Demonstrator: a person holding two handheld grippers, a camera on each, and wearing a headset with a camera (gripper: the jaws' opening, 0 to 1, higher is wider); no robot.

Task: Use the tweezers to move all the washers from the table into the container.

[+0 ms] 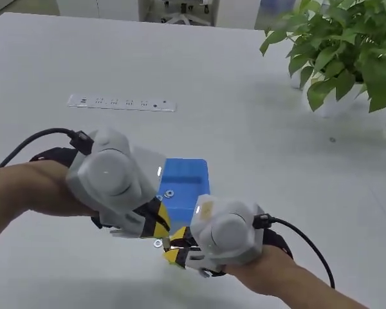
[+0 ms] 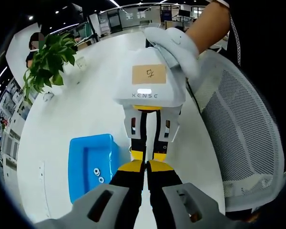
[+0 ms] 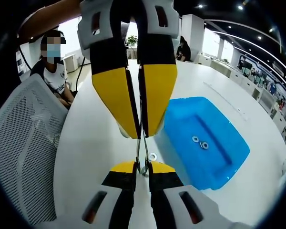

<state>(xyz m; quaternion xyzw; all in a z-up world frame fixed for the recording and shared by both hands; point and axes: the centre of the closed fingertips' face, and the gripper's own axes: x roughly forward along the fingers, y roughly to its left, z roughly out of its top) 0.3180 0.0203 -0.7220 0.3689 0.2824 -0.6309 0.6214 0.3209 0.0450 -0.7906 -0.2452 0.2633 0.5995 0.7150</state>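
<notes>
Pinching the tweezers from both ends, left claw and right claw clamped on them.
One washer lies on the bench beside their tips; two washers sit in the blue container.

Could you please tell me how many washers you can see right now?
3 washers: two inside the blue container, one on the table beside the tweezers; others may be hidden.

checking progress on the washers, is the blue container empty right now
No, two washers lie side by side on the floor of the blue container in the right gripper view.
</notes>
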